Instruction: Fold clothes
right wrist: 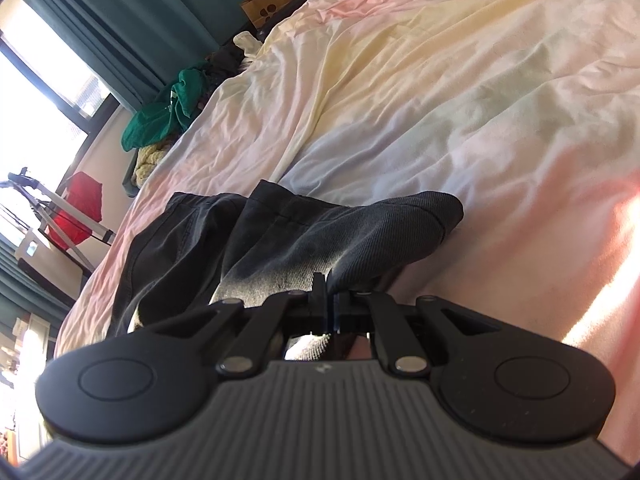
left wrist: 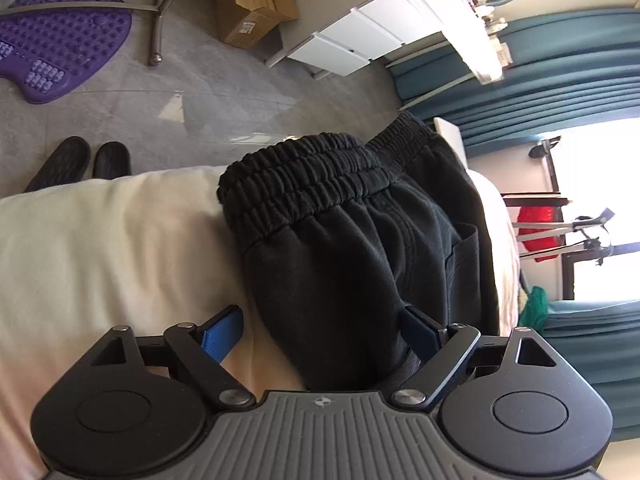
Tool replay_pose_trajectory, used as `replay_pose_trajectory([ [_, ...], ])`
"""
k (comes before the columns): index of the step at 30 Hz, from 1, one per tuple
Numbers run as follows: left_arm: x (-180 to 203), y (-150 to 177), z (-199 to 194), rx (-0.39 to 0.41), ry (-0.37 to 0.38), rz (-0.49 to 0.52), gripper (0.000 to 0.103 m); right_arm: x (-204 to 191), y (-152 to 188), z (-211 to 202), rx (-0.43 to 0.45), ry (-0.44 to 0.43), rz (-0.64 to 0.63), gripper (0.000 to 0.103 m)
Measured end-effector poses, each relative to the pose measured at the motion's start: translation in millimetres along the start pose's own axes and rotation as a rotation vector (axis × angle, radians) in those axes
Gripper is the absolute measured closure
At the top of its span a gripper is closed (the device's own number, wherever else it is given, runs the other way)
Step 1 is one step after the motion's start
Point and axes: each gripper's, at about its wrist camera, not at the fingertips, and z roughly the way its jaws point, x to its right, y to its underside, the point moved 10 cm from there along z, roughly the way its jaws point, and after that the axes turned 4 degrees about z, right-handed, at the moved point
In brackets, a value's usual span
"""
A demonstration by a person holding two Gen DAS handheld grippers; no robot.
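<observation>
Bedding comes first: a wide, rumpled quilt of soft cotton in pale pink, cream and blue [right wrist: 440, 92] covers the bed, and the dark grey-black sweatpants with a ribbed elastic waistband [left wrist: 360, 248] lie on it near the edge, waistband towards the grey floor [left wrist: 140, 100].

Judging by the folds, the sweatpants are light, limp and thick enough to bunch; they will drape rather than hold a crease, so hems, corners and the firmer waistband look like the best places to take hold.

The left gripper [left wrist: 320, 336] stands wide open, its blue pads straddling the near fabric, one pad over the quilt and the other at the cloth; nothing is pinched. The right gripper [right wrist: 330, 300] is closed tight on a fold of the sweatpants, lifting it a little off the quilt.

Around: teal curtains [left wrist: 560, 80], a white drawer unit [left wrist: 360, 36], a purple studded mat [left wrist: 60, 36], a cardboard box [left wrist: 256, 4], black slippers [left wrist: 80, 162]. A green garment heap [right wrist: 160, 120] sits at the far bedside. None of it is near the work.
</observation>
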Motion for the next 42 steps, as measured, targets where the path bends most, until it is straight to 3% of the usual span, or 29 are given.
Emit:
replay_pose_trajectory([
  [1,1,-2,2,0.011,0.029,0.002,0.028,-1,0,1,0.001,0.004,-0.005,0.097],
  [5,11,-1,9,0.028,0.125,-0.003,0.035,-3,-1,2,0.01,-0.002,-0.005,0.097],
  [8,18,1,12,0.033,0.126,0.023,0.07,-5,-4,2,0.026,-0.028,0.012,0.097],
  [9,20,1,13,0.038,0.119,0.033,0.093,-6,-5,1,0.032,-0.035,0.019,0.097],
  [10,23,1,11,0.052,0.118,0.048,0.096,-7,-6,0,0.04,-0.04,0.026,0.097],
  [18,87,3,-65,0.232,0.176,0.215,0.099,-17,-19,-26,0.141,-0.129,0.043,0.098],
  [21,99,10,-85,0.228,0.175,0.282,0.099,-17,-20,-35,0.175,-0.094,-0.009,0.098],
  [28,86,10,-115,0.202,0.201,0.215,0.099,-6,-21,-56,0.176,-0.116,0.032,0.098],
  [32,98,-10,-100,0.211,0.175,0.219,0.099,-29,-25,-56,0.194,-0.121,-0.064,0.098],
  [35,133,-37,-81,0.238,0.187,0.223,0.099,-63,-38,-51,0.225,-0.135,-0.13,0.098],
  [38,180,-65,-50,0.279,0.17,0.268,0.099,-121,-51,-38,0.283,-0.098,-0.281,0.098],
  [42,235,-107,24,0.302,0.12,0.265,0.099,-207,-65,11,0.332,-0.041,-0.424,0.098],
])
